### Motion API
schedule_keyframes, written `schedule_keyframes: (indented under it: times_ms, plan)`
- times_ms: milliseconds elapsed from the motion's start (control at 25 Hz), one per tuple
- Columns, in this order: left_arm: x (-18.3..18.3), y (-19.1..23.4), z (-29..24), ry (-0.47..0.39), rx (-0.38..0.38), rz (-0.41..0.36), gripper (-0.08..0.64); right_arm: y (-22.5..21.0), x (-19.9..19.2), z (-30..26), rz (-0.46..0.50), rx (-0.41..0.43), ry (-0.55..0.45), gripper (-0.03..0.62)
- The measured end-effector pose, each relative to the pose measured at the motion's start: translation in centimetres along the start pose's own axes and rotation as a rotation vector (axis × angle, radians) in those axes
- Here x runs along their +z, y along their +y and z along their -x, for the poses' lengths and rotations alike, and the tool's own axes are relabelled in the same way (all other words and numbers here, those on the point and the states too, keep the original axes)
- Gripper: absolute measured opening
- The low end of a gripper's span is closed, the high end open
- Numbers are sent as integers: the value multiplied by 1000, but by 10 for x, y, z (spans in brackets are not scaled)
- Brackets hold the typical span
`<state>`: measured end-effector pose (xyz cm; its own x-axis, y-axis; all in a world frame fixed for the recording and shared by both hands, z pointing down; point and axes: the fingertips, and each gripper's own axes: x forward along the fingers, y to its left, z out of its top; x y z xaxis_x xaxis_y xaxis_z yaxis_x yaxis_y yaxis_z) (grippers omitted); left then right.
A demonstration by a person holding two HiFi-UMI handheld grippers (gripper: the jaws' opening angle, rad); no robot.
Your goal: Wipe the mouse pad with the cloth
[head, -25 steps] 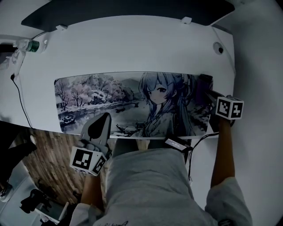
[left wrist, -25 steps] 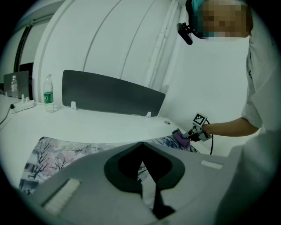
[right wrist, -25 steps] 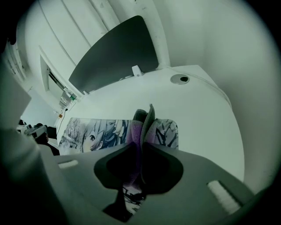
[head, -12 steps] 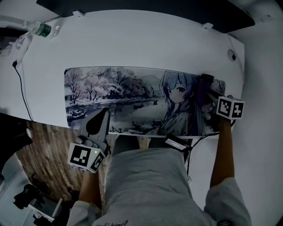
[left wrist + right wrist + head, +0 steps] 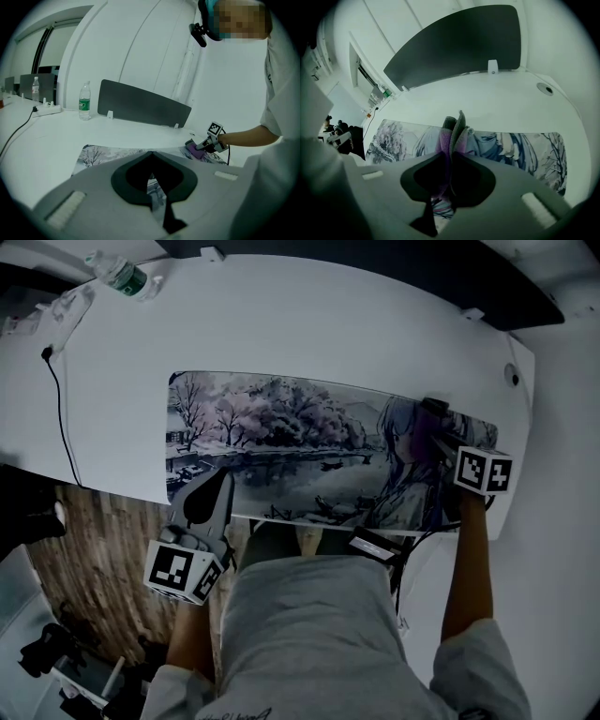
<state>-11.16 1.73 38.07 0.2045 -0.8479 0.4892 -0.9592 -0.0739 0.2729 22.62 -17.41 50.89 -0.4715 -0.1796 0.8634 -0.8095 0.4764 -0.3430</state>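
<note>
A long printed mouse pad (image 5: 281,427) lies on the white desk (image 5: 309,324). My right gripper (image 5: 433,420) is over the pad's right part, beside the printed face, shut on a purple cloth (image 5: 424,442) that rests on the pad. In the right gripper view the bunched cloth (image 5: 454,129) sticks up from my right gripper (image 5: 452,154) above the mouse pad (image 5: 511,145). My left gripper (image 5: 221,482) hovers at the pad's front edge near its left end, shut and empty. The left gripper view shows my left gripper (image 5: 152,180), the mouse pad (image 5: 93,154) and the distant cloth (image 5: 194,150).
A water bottle (image 5: 120,273) and a black cable (image 5: 61,418) occupy the desk's far left. A dark divider panel (image 5: 143,105) stands along the desk's back edge. A small black device (image 5: 375,547) with a cord hangs at the front edge. Wooden floor (image 5: 103,549) shows below left.
Both grippers have shifted left relative to the desk. The cloth has slid from the pad's right end leftward, now beside the printed face. The head view has swung left too.
</note>
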Motion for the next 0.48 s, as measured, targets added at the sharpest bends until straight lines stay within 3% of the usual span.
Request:
schedule_keyframes:
  times_ms: [480]
  plan:
    - [-10,62,49,-12,39,19,20,83,7,-36,41,33,1,66]
